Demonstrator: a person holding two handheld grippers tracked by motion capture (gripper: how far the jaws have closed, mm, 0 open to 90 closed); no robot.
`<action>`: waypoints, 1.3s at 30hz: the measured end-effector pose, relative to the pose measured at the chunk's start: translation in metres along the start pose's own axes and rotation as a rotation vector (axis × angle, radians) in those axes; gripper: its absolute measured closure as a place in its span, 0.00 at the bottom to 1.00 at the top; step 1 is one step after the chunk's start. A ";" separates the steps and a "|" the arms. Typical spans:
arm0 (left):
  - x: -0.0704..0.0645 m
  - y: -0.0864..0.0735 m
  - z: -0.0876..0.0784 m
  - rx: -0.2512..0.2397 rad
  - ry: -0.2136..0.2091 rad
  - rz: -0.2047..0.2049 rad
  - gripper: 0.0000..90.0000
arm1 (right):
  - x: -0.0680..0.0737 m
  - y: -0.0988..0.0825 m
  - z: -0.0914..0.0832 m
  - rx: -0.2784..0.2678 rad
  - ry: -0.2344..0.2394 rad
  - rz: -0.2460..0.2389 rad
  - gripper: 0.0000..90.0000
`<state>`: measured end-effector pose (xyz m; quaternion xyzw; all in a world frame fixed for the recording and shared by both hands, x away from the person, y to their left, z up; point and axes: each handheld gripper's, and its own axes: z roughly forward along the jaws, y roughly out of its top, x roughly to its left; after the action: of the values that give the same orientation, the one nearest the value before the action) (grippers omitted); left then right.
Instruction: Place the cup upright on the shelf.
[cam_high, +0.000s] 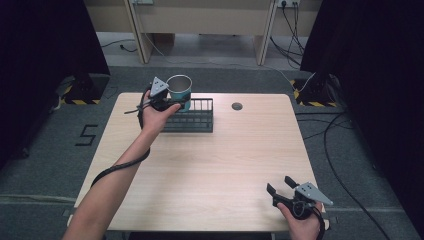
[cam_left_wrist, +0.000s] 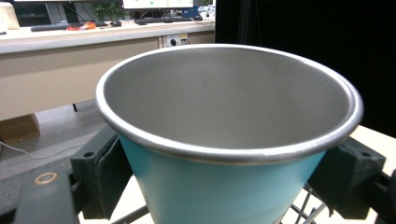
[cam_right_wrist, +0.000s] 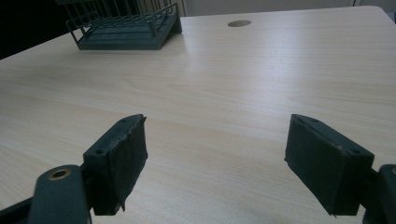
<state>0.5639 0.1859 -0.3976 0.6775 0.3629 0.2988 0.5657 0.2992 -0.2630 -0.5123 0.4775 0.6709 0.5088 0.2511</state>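
My left gripper (cam_high: 172, 100) is clamped on a teal cup (cam_high: 180, 90) with a steel rim and bare metal inside; in the left gripper view the two black pads press the cup's (cam_left_wrist: 219, 186) sides from left and right, just under the rim. The cup stands upright, mouth open to the top. From the high view it hangs over the left end of the black wire rack (cam_high: 192, 117), which sits at the far side of the pale wooden table (cam_high: 215, 165); whether the cup's base touches the rack or hovers just above it I cannot tell from this angle. A few rack wires show beneath the cup in the left gripper view. My left arm reaches out across the table's left half, cable trailing along it. My right gripper (cam_high: 282, 187) rests near the table's front right corner, well apart from the rack, jaws spread wide with nothing between them. The right gripper view shows bare tabletop between the two pads, the rack (cam_right_wrist: 126, 30) far off at upper left, and a round cable hole (cam_right_wrist: 239, 23) beside it in the tabletop.
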 end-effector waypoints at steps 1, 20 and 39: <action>-0.001 -0.002 0.002 0.007 0.002 0.001 0.17 | 0.000 0.000 0.000 -0.001 -0.001 0.001 0.24; -0.005 -0.027 0.026 0.093 0.032 -0.026 0.17 | 0.000 0.000 0.000 -0.003 0.001 -0.004 0.24; -0.005 -0.036 0.032 0.141 0.047 -0.031 0.17 | 0.001 0.000 0.000 0.002 0.003 -0.003 0.24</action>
<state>0.5812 0.1673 -0.4384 0.7027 0.4067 0.2796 0.5124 0.2988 -0.2625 -0.5123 0.4762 0.6725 0.5083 0.2502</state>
